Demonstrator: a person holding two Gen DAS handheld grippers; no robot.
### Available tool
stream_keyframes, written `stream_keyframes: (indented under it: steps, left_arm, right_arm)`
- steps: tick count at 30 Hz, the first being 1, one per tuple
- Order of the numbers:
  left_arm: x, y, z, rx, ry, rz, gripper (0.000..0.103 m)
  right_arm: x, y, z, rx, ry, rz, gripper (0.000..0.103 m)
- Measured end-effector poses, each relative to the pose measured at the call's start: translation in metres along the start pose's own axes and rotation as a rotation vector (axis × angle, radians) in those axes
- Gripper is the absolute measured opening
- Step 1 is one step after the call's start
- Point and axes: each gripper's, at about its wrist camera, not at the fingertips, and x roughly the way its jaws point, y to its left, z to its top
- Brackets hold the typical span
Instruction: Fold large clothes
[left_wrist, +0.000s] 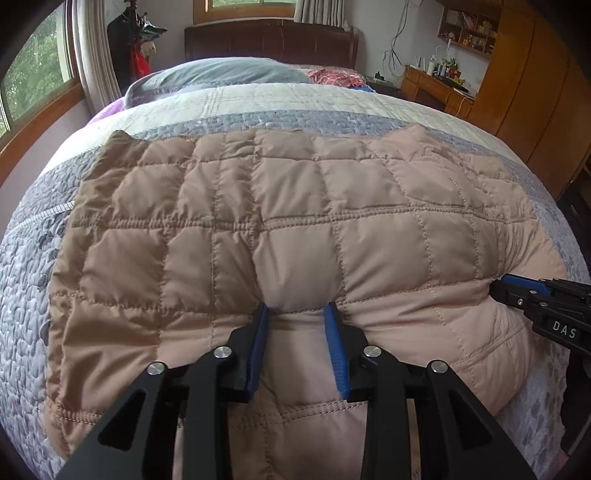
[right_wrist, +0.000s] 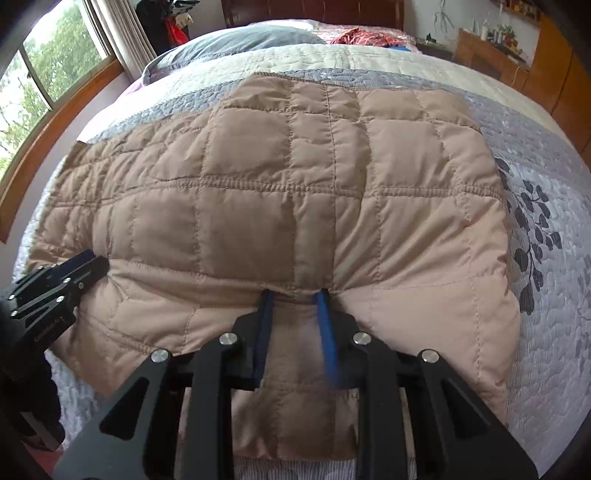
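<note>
A tan quilted jacket lies spread flat on the bed and also fills the right wrist view. My left gripper has its blue pads pressed into the jacket's near edge, fabric bunched between the fingers, jaws partly closed on it. My right gripper grips the near edge the same way, further right. The right gripper shows in the left wrist view at the jacket's right side. The left gripper shows in the right wrist view at the jacket's left side.
The bed has a grey and cream quilted cover with a leaf print. A grey pillow and red cloth lie by the dark headboard. Windows are on the left, a wooden desk and wardrobe on the right.
</note>
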Motion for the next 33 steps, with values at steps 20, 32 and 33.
stream_keyframes:
  steps: [20,32,33]
  left_arm:
    - [-0.024,0.191,0.008,-0.310,0.021,-0.142,0.074]
    - [0.025,0.189,0.029,-0.327,0.054,-0.306,0.073]
    - [0.026,0.184,0.031,-0.314,0.059,-0.316,0.060]
  right_arm:
    - [-0.024,-0.159,0.023,0.213,0.008,0.291,0.085]
    - [0.019,-0.151,0.033,0.240,0.037,0.376,0.070]
    - [0.019,-0.150,0.034,0.236,0.035,0.376,0.058]
